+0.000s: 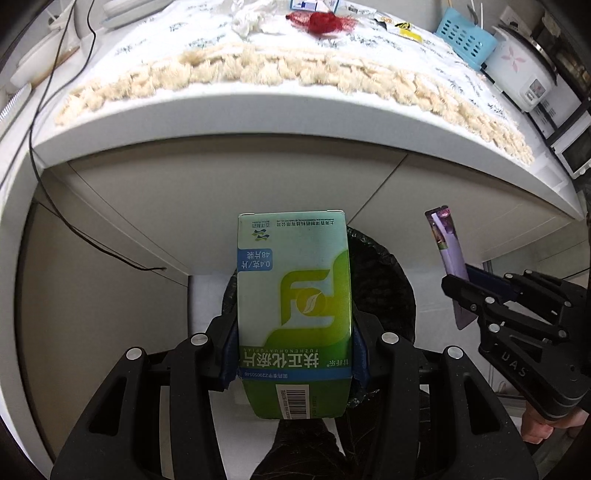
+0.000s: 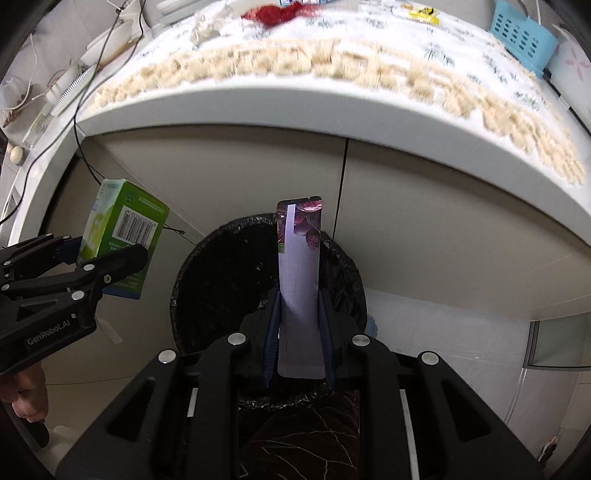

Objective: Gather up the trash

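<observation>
Hand-held gripper (image 2: 299, 334) clamps wrapper (image 2: 299, 266) above bin rim (image 2: 207, 240).

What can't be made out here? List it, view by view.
- Left wrist view: most of the trash bin is hidden behind the green medicine box held in the left gripper.
- Right wrist view: the bin's contents are lost in the dark black liner; the purple wrapper in the right gripper covers part of the opening.
- Both views: items on the tabletop, like the red mesh, are cut off or blurred.
</observation>
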### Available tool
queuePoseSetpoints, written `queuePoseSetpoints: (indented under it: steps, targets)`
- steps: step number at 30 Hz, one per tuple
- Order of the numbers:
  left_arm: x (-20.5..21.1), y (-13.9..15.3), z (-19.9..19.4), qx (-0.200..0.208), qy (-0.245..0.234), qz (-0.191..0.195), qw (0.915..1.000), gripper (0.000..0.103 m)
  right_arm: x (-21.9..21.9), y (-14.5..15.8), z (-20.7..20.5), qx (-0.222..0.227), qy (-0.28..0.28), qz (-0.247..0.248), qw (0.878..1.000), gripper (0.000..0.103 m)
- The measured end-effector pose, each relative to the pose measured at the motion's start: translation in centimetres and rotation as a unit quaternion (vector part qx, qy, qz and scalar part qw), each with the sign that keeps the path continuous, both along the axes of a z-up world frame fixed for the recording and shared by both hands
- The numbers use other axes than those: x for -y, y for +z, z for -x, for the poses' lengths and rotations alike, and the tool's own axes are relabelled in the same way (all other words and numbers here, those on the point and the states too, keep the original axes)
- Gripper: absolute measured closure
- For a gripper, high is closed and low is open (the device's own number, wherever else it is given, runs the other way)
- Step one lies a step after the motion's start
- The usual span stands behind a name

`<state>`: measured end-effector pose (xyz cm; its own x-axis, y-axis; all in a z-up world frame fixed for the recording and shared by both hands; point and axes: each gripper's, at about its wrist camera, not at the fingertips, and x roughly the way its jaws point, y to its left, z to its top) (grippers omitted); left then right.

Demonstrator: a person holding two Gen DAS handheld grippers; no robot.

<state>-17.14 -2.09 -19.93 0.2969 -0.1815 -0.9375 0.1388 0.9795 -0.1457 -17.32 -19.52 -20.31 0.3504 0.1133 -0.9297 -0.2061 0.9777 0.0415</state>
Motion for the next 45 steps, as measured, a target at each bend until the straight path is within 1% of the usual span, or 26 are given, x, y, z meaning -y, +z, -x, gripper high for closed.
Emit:
queuePoseSetpoints:
  steps: [7, 9, 13, 16, 24, 31, 32, 33, 34, 36, 37, 39, 42, 45]
  targets:
    - [0.0, -3.0, -0.4, -0.014, 0.005, -0.003, 0.9999, 0.057, 0.6, -2.7, -0.9, -0.015, -0.007, 0.002, 1.0, 0.084]
    - [-0.5, -3.8, 0.1, -0.014, 0.004, -0.009, 0.9999, 0.057, 0.8, -3.3, -1.1, -0.02, -0.009, 0.005, 1.0, 0.084]
    - [-0.1, -5.5, 0.3, -0.026, -0.001, -0.021, 0.9994, 0.057, 0.9, -3.9, -0.9, -0.026, -0.012, 0.009, 1.0, 0.084]
    - [0.6, -6.3, 0.2, -0.031, -0.011, -0.025, 0.9991, 0.057, 1.1, -3.8, -0.9, -0.026, -0.016, 0.011, 0.999, 0.084]
    - [2.9, -7.0, -0.6, -0.034, -0.039, -0.024, 0.9984, 0.057, 1.7, -3.3, -0.8, -0.027, -0.034, 0.016, 0.999, 0.084]
    - [3.9, -6.5, -0.8, -0.025, -0.052, -0.02, 0.9981, 0.055, 1.7, -3.4, -0.7, -0.03, -0.04, 0.017, 0.999, 0.084]
    - [3.9, -6.4, -0.8, -0.024, -0.05, -0.02, 0.9982, 0.053, 1.7, -3.4, -0.8, -0.03, -0.04, 0.016, 0.999, 0.084]
    - [3.8, -6.3, -0.8, -0.023, -0.048, -0.02, 0.9984, 0.047, 1.4, -3.4, -0.8, -0.03, -0.039, 0.017, 0.999, 0.084]
    - [3.6, -6.1, -0.8, -0.019, -0.043, -0.019, 0.9987, 0.043, 1.7, -3.4, -0.8, -0.03, -0.038, 0.017, 0.999, 0.084]
    - [3.1, -5.7, -0.8, -0.014, -0.034, -0.017, 0.9992, 0.029, 2.0, -3.3, -0.8, -0.029, -0.035, 0.015, 0.999, 0.084]
    - [2.8, -5.5, -0.8, -0.012, -0.027, -0.015, 0.9994, 0.026, 1.9, -3.3, -0.8, -0.03, -0.034, 0.014, 0.999, 0.084]
    - [2.3, -5.1, -0.8, -0.008, -0.017, -0.01, 0.9998, 0.017, 1.6, -3.4, -0.9, -0.032, -0.031, 0.012, 0.999, 0.084]
    - [1.0, -4.1, -0.7, 0.004, 0.002, -0.003, 1.0, 0.008, 0.9, -3.7, -1.1, -0.034, -0.025, 0.009, 0.999, 0.084]
    - [0.0, -3.4, -0.6, 0.011, 0.017, 0.0, 0.9998, 0.006, 0.3, -3.8, -1.3, -0.034, -0.019, 0.008, 0.999, 0.084]
